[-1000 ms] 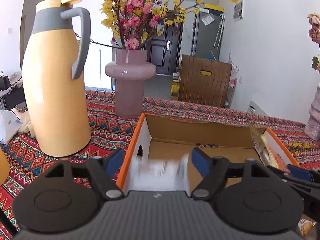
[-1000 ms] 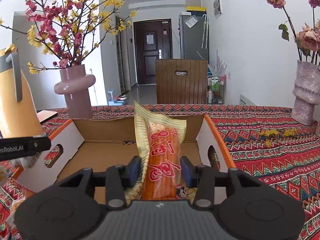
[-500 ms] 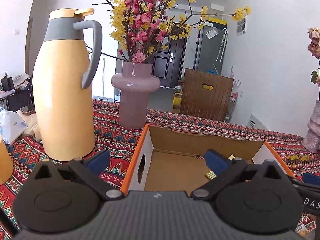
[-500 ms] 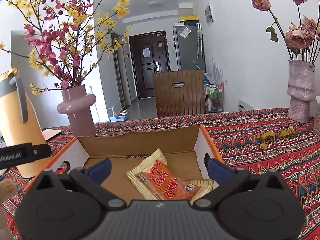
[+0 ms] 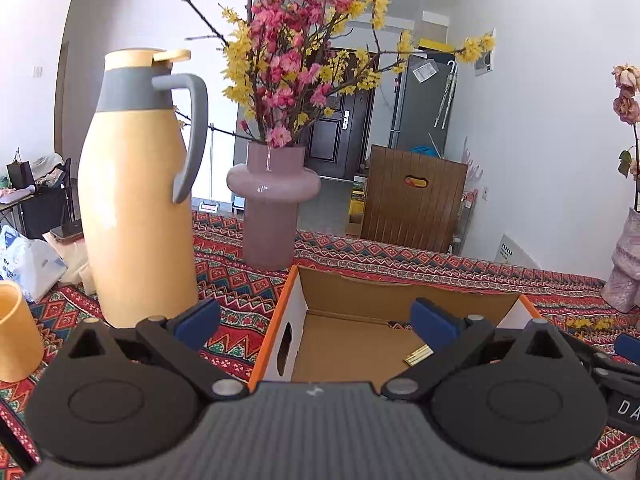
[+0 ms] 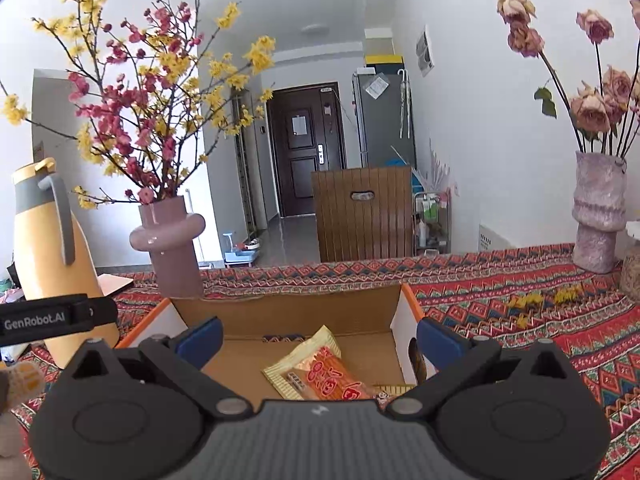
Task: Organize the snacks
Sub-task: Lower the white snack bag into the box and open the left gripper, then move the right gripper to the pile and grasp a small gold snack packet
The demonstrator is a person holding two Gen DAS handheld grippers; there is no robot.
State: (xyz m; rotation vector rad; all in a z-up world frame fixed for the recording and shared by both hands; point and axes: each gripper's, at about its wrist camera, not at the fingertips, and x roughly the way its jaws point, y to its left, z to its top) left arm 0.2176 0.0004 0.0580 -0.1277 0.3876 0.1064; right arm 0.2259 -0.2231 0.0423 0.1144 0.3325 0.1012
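Observation:
An open cardboard box (image 6: 288,314) with an orange rim stands on the patterned tablecloth; it also shows in the left wrist view (image 5: 384,294). An orange and yellow snack packet (image 6: 320,372) lies flat on the box floor. Only a yellow corner of a packet (image 5: 418,356) shows in the left wrist view. My right gripper (image 6: 318,340) is open and empty, raised above the box's near side. My left gripper (image 5: 316,320) is open and empty, above the box's left front corner.
A tall yellow thermos jug (image 5: 136,208) and a pink vase of blossoms (image 5: 272,208) stand left of the box. A yellow cup (image 5: 16,332) is at far left. A pale vase of dried roses (image 6: 598,216) stands at back right. Yellow petals (image 6: 536,300) lie on the cloth.
The right gripper opened and dropped the snack packet into the box, then drew back and up. The left gripper also opened, let go of a blurred white thing, and rose.

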